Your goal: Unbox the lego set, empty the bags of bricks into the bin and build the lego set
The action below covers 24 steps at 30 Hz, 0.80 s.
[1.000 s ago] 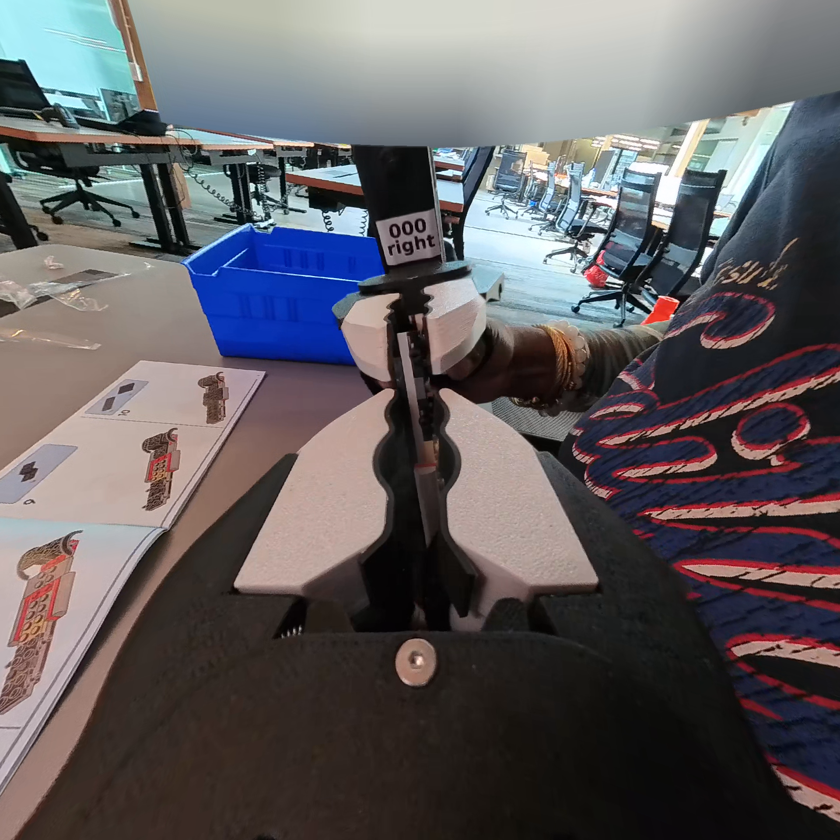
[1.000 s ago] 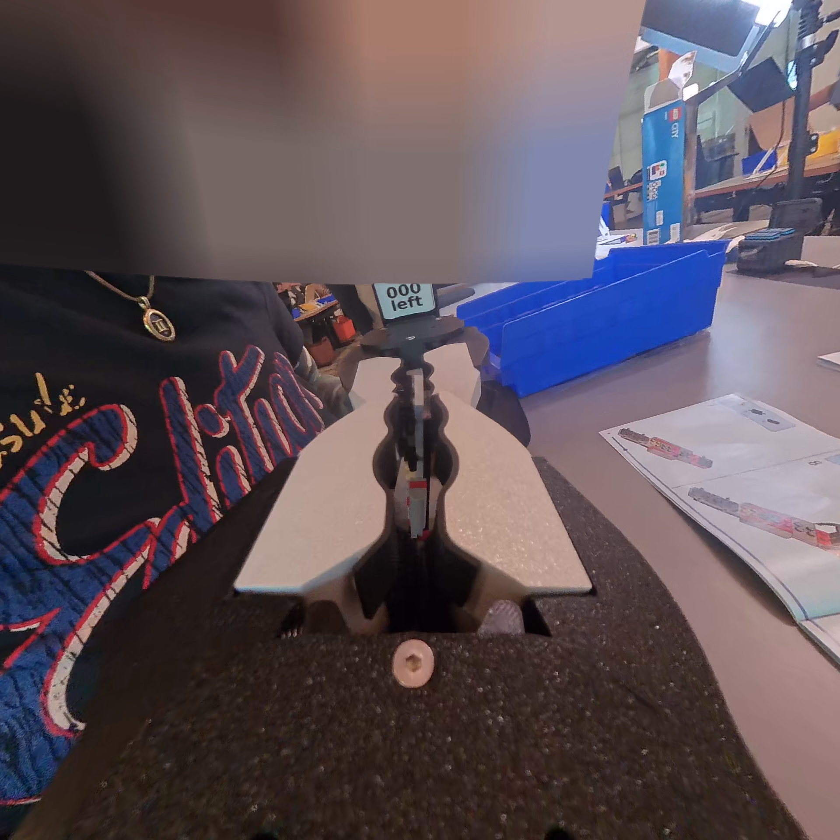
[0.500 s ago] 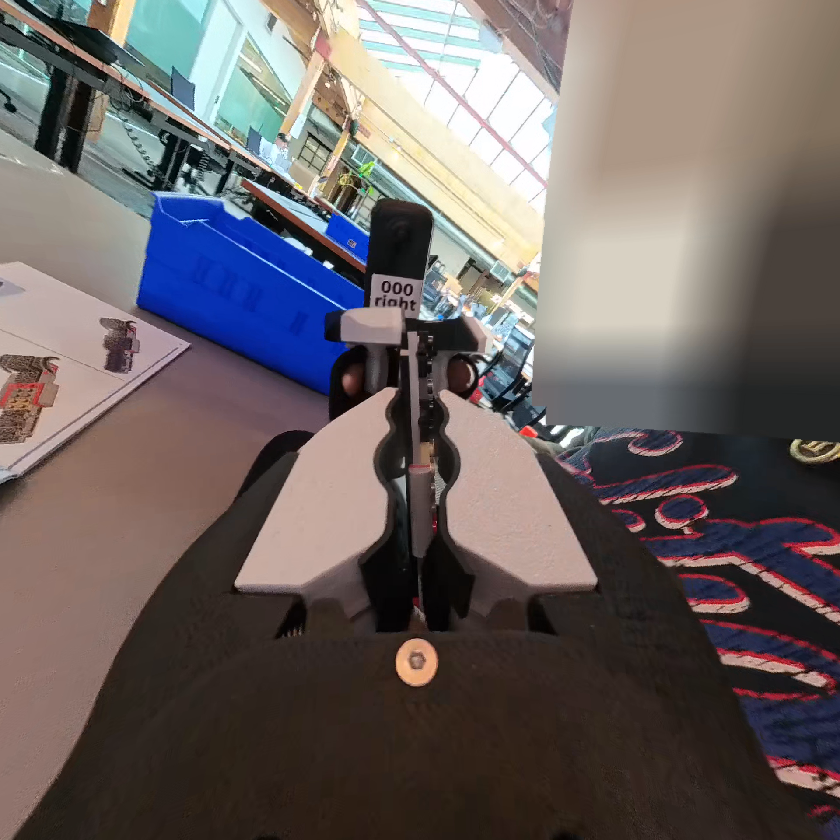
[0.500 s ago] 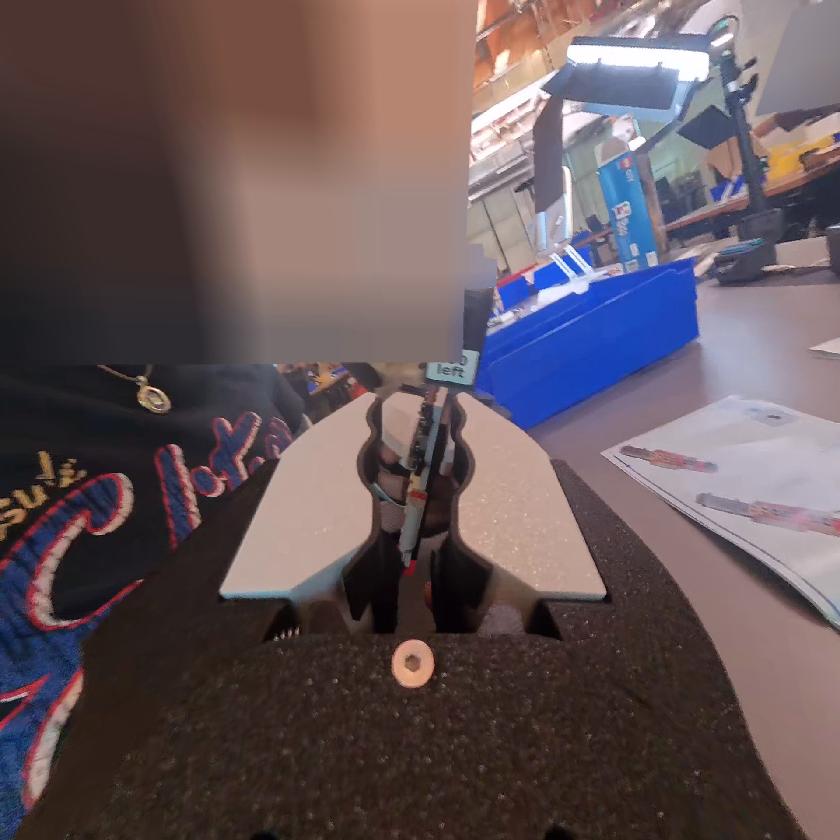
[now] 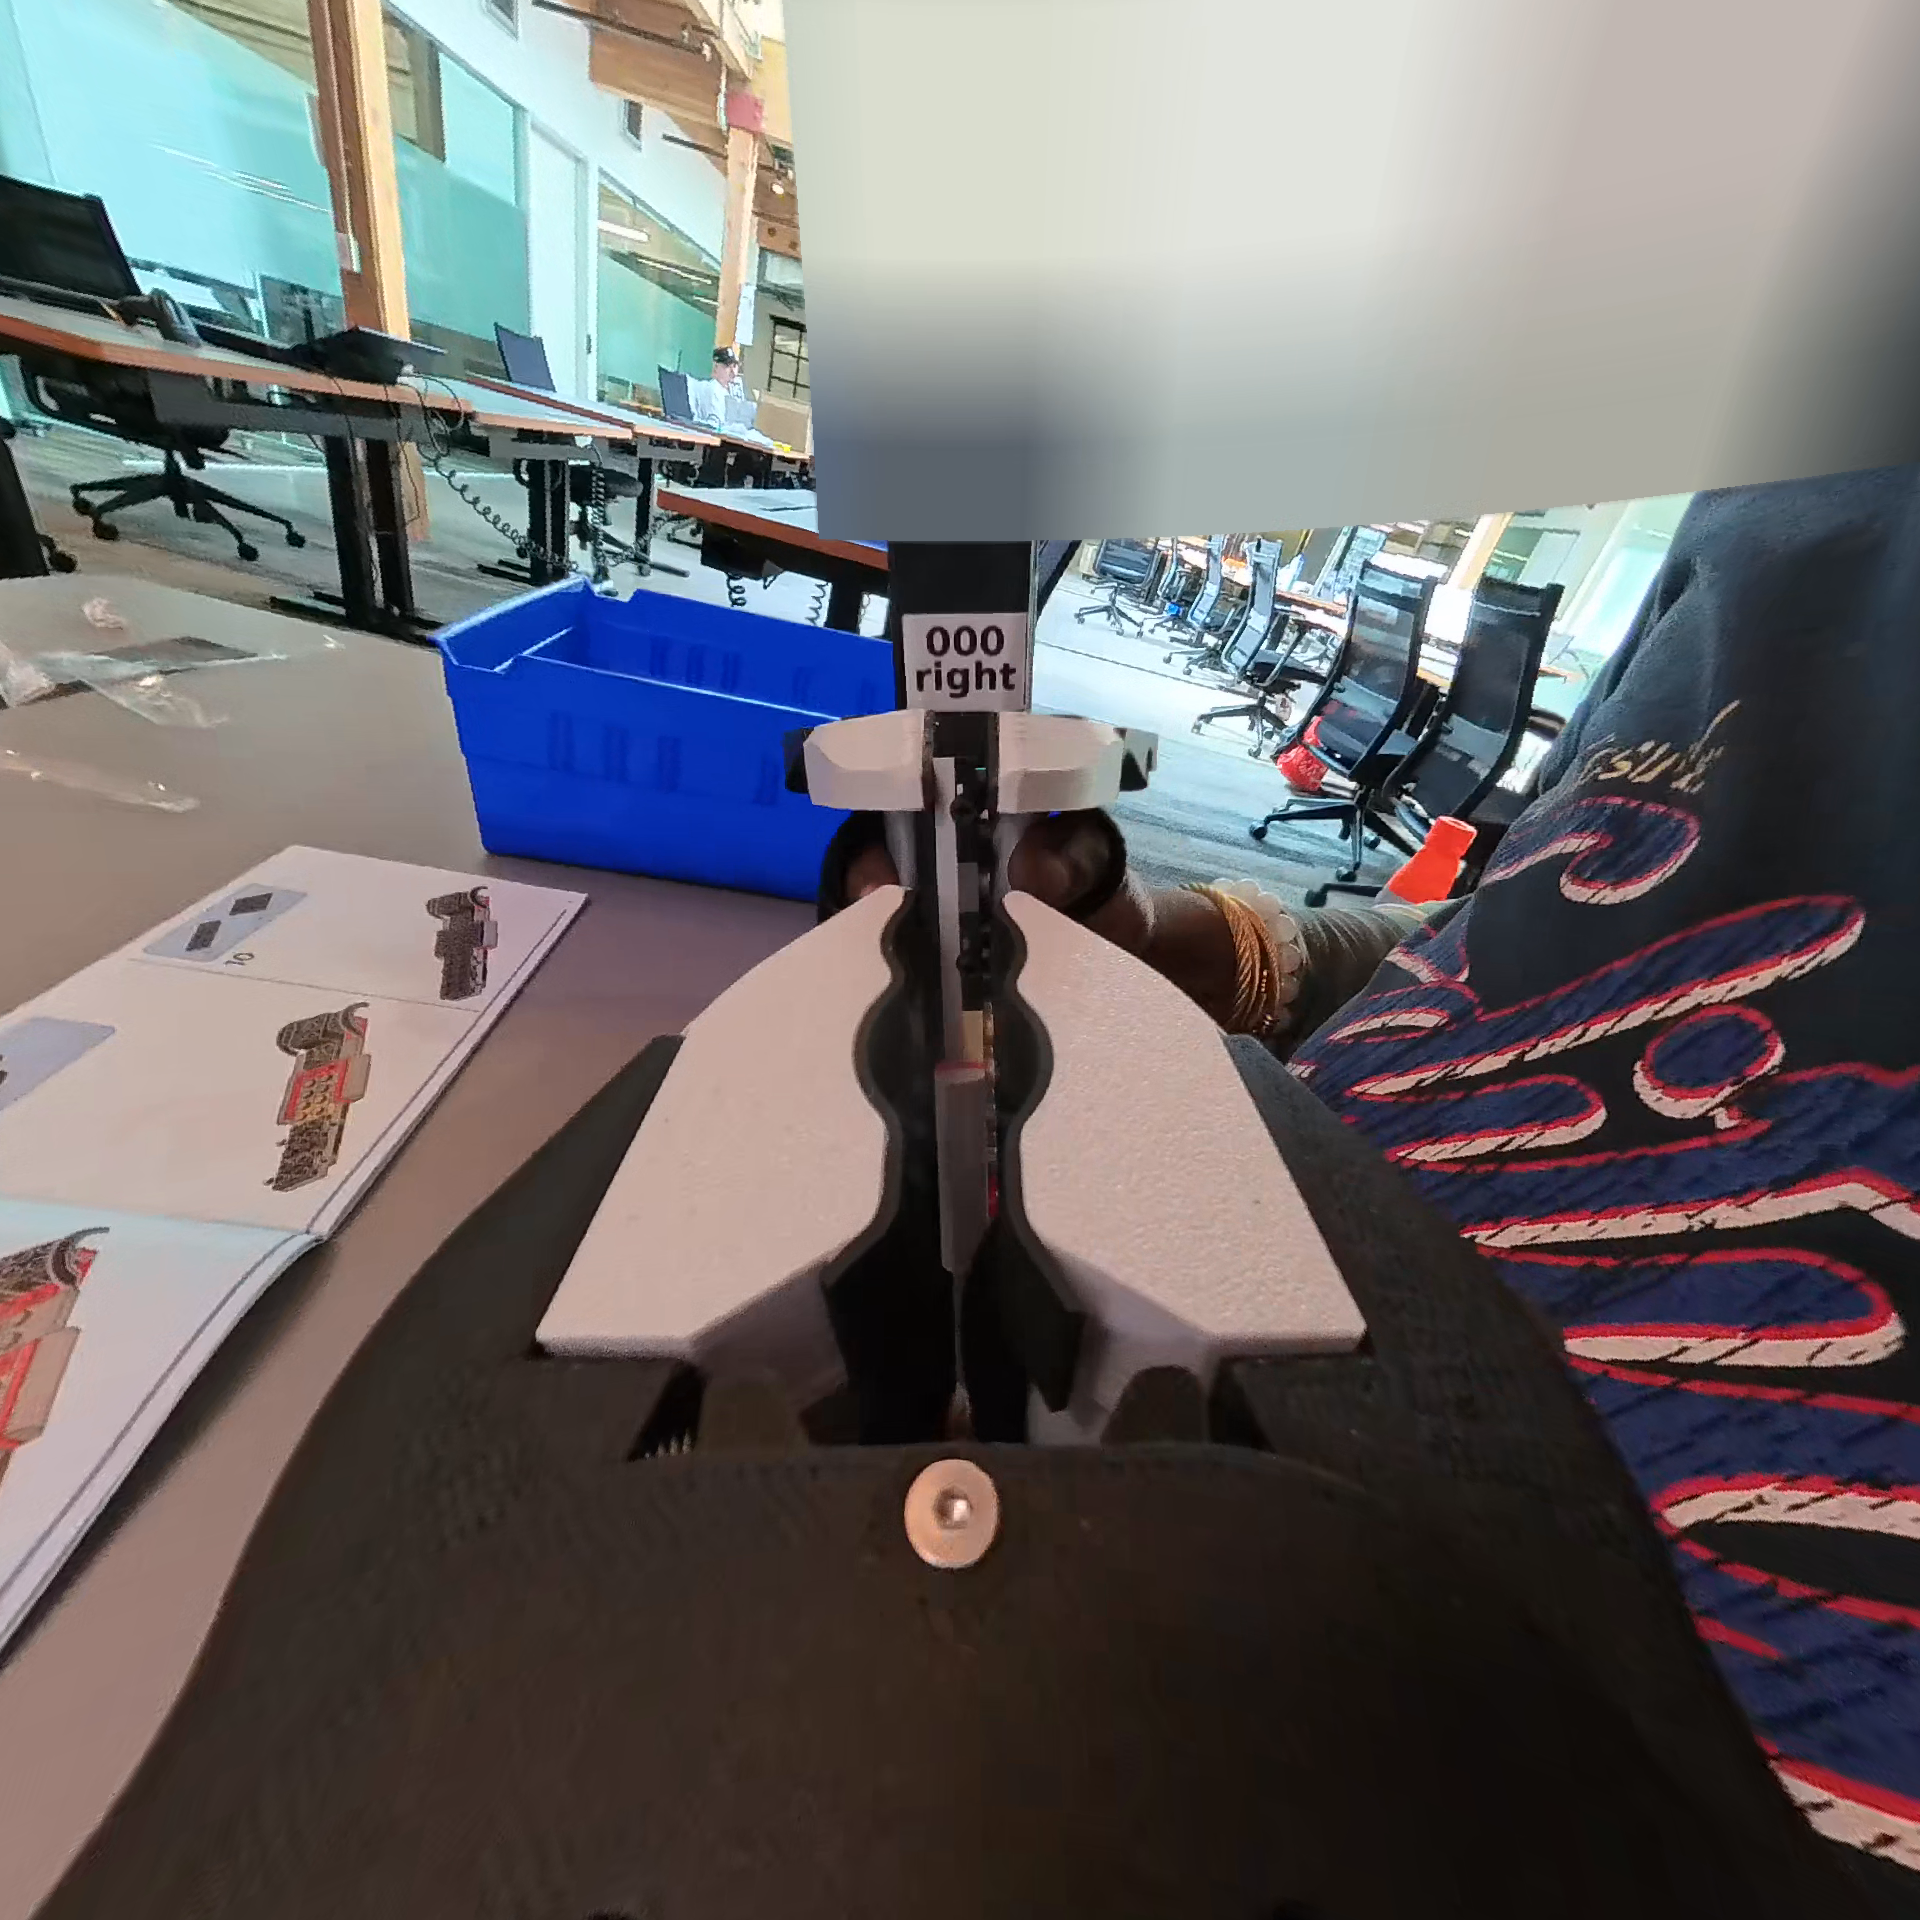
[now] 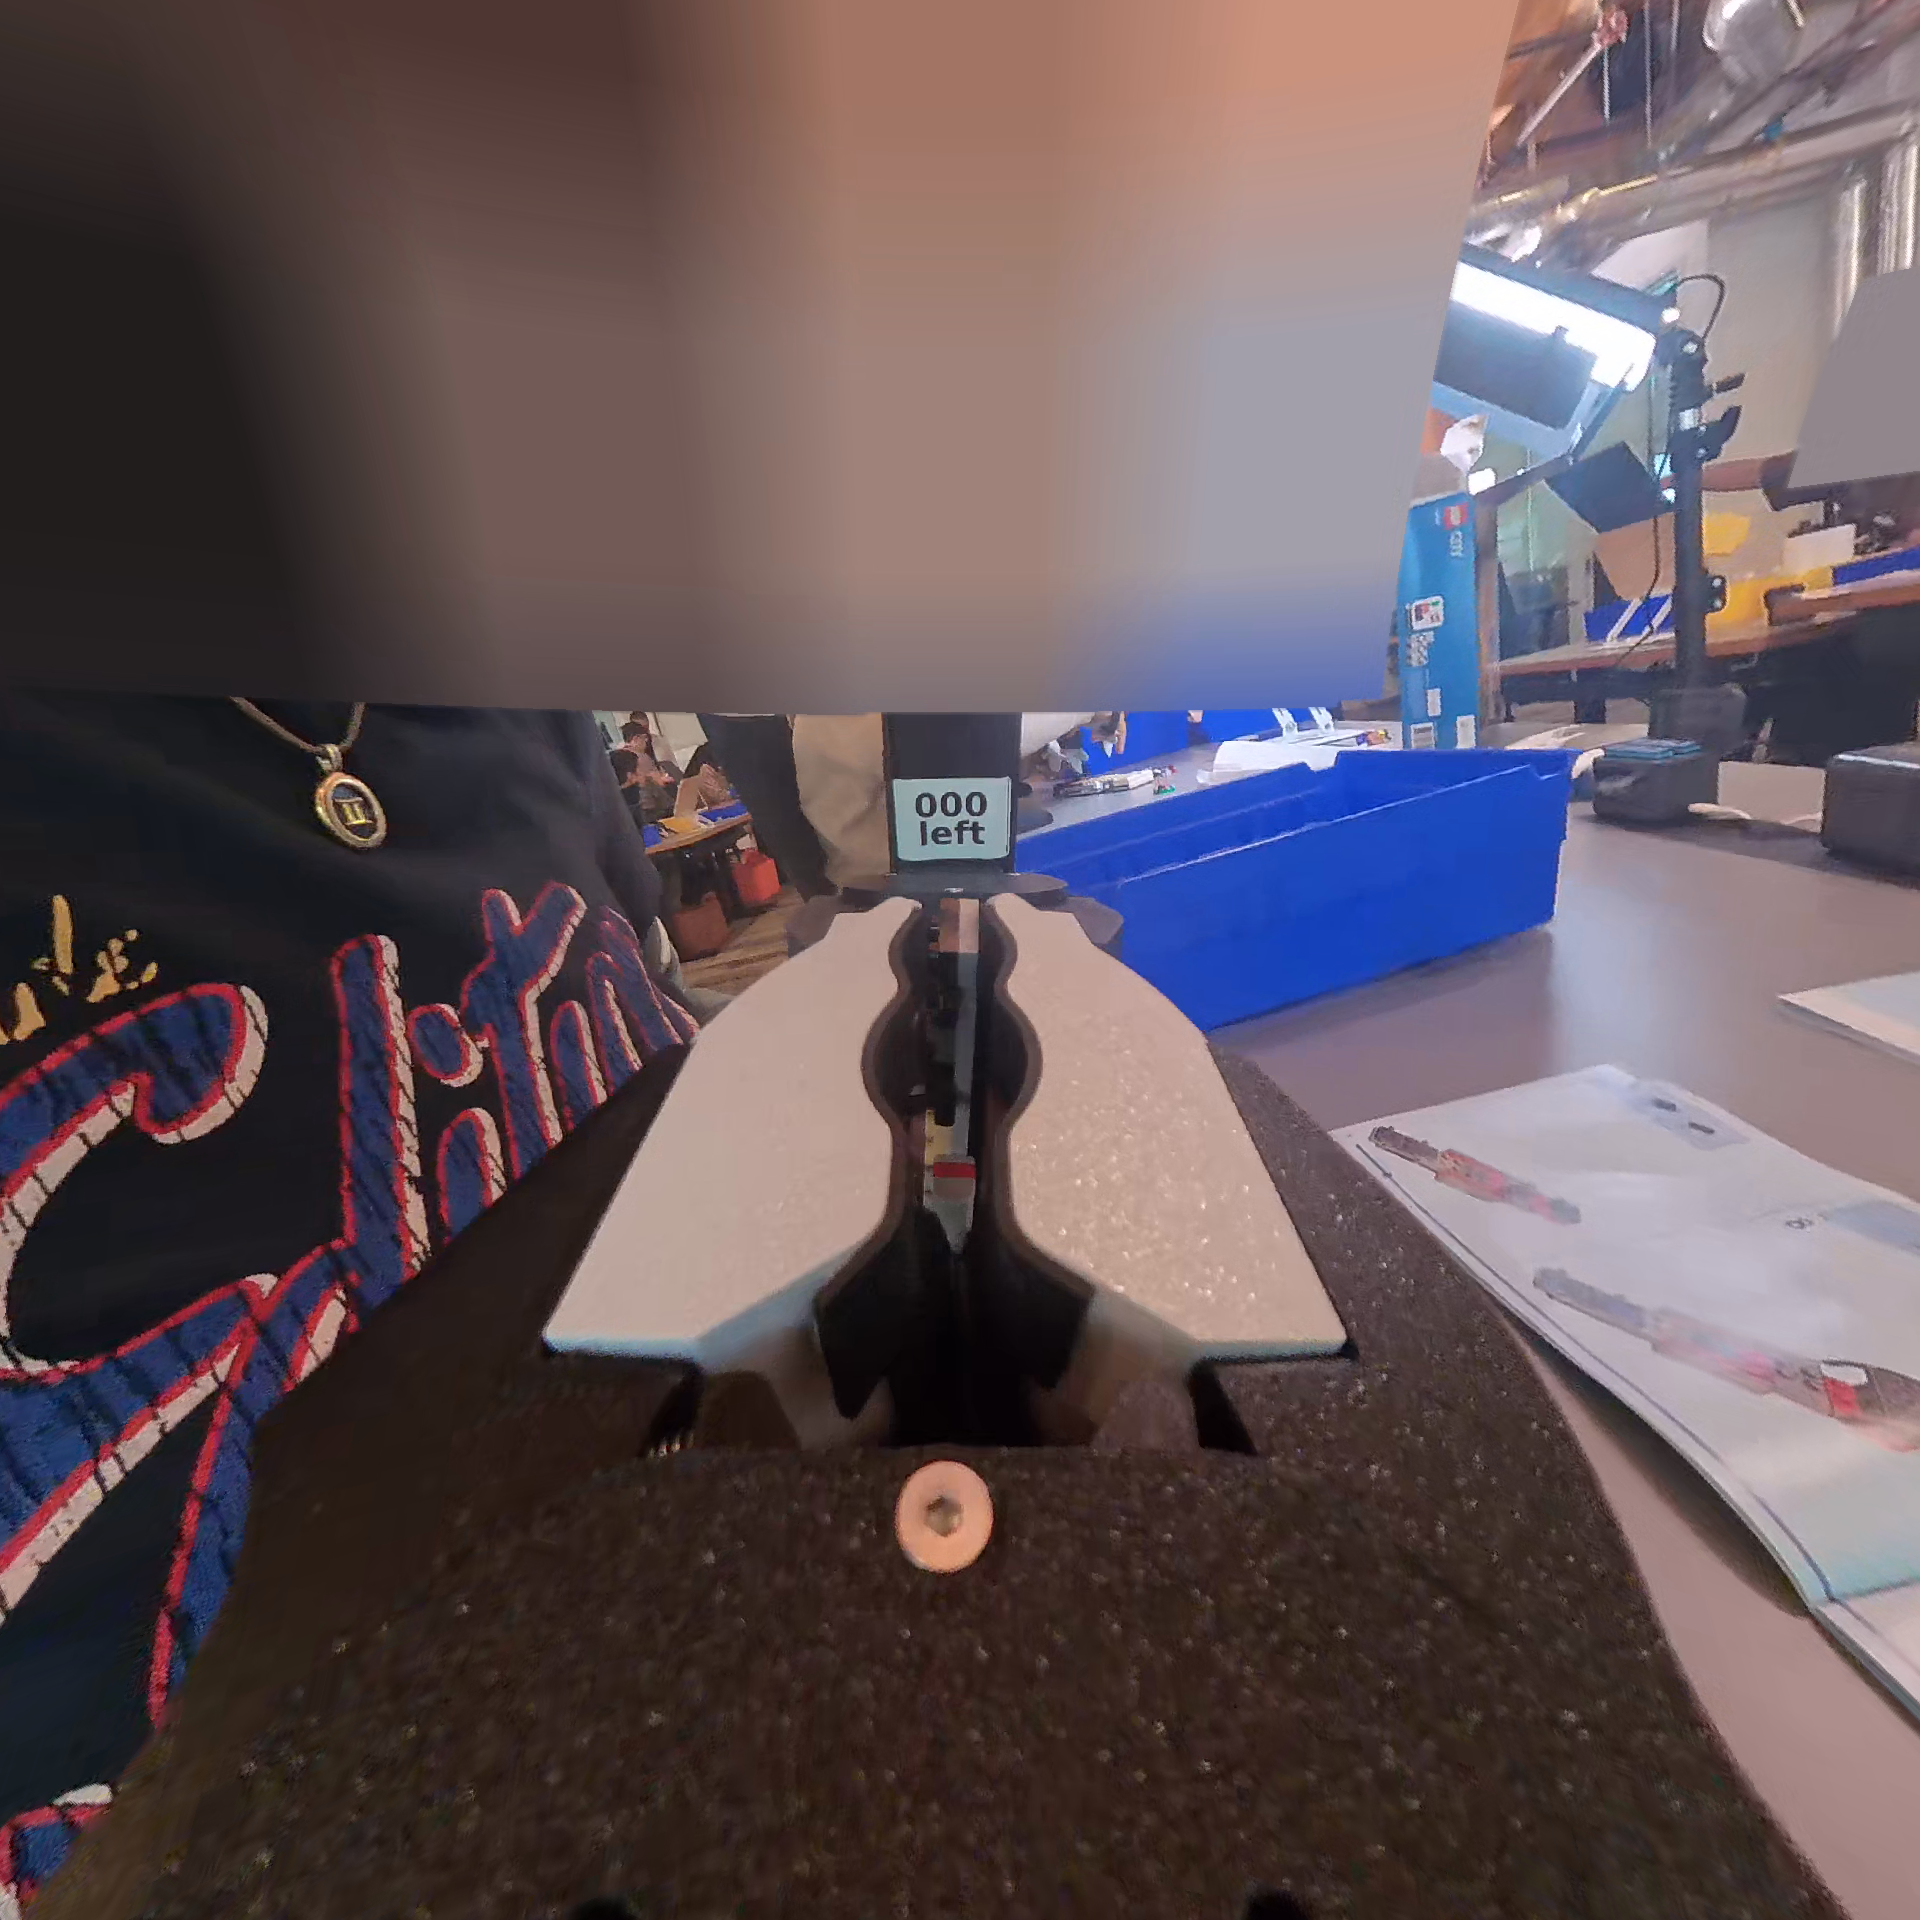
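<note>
A long, thin lego build (image 5: 966, 1101) of grey, red, tan and black parts is seen edge-on, held in the air between both grippers over the table's near edge. My left gripper (image 5: 961, 935) is shut on one end of it. My right gripper (image 6: 951, 940) is shut on the other end of the build (image 6: 951, 1153). The two grippers face each other nose to nose: the right one (image 5: 961, 774) shows straight ahead in the left wrist view, and the left one (image 6: 951, 883) is mostly hidden behind my fingers in the right wrist view.
A blue bin (image 5: 665, 758) (image 6: 1299, 894) stands on the grey table (image 5: 312, 758) beyond the grippers. The open instruction booklet (image 5: 260, 1039) (image 6: 1662, 1247) lies flat beside them. Empty clear bags (image 5: 104, 675) lie farther off. A tall blue box (image 6: 1439, 623) stands behind the bin. The person's dark patterned shirt (image 5: 1662, 1143) is close. My left and right fingertips are right by each other.
Half a second ago both grippers were tipped upward with the build; they have come back down to about level, as one second ago. Both stayed shut on the build.
</note>
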{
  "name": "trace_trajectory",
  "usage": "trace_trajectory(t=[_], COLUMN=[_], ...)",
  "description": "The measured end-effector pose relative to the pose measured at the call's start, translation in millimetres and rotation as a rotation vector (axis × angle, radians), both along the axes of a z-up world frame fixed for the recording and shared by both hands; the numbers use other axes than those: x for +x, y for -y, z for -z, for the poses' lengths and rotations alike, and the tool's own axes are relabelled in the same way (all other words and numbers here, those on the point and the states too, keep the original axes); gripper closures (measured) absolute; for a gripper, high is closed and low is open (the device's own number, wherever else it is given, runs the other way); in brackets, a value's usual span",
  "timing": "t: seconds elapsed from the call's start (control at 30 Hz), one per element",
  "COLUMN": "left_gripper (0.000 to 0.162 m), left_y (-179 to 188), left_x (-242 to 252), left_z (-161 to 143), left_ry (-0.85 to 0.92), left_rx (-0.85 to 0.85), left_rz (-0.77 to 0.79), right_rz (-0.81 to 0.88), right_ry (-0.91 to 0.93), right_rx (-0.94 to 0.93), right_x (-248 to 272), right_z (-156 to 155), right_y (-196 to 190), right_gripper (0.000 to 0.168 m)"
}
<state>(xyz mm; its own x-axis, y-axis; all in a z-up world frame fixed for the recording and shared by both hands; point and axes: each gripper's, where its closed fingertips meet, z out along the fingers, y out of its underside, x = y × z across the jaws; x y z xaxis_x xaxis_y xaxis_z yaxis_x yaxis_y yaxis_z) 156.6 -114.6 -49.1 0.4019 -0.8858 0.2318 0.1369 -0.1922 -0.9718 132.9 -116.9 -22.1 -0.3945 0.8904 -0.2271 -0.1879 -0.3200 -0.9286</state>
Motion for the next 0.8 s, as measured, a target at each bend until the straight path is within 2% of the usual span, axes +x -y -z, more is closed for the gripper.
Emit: trace_trajectory(t=[0.13,0.23,0.27,0.3,0.33,0.37,0.43,0.57,0.63,0.7,0.73,0.8], left_gripper=[0.150,0.150,0.150,0.150,0.150,0.151,0.150,0.150,0.150,0.150,0.150,0.151], left_y=[0,-5,-8,-11,-14,-17,-21,-20,-20,-20,-19,-19], left_x=[-1,-6,-8,-11,-16,-21,-27,-27,-25,-21,-19,-15], left_z=[0,-3,-4,-6,-9,-10,-9,-7,-4,-1,-1,-1], left_ry=[0.014,0.128,0.200,0.293,0.387,0.468,0.556,0.593,0.562,0.478,0.440,0.347], left_rx=[-0.014,-0.101,-0.158,-0.215,-0.267,-0.310,-0.352,-0.373,-0.368,-0.331,-0.308,-0.253], left_rz=[-0.001,0.008,0.011,0.015,0.018,0.020,0.017,0.023,0.015,-0.013,-0.026,-0.064], right_rz=[0.021,0.065,0.081,0.097,0.104,0.084,0.087,0.077,0.077,0.075,0.054,0.059], right_ry=[0.007,-0.008,-0.015,-0.023,-0.012,-0.003,0.015,0.043,0.076,0.092,0.077,0.033], right_rx=[0.004,-0.051,-0.076,-0.122,-0.180,-0.210,-0.247,-0.276,-0.269,-0.258,-0.237,-0.194], right_x=[-2,-6,-7,-7,-8,-8,-11,-24,-30,-34,-33,-29], right_z=[0,-1,0,-1,1,3,6,8,12,15,14,11], right_y=[-1,-10,-14,-20,-27,-28,-30,-27,-25,-24,-20,-19], right_gripper=[0.160,0.159,0.154,0.130,0.117,0.124,0.127,0.133,0.135,0.144,0.154,0.155])
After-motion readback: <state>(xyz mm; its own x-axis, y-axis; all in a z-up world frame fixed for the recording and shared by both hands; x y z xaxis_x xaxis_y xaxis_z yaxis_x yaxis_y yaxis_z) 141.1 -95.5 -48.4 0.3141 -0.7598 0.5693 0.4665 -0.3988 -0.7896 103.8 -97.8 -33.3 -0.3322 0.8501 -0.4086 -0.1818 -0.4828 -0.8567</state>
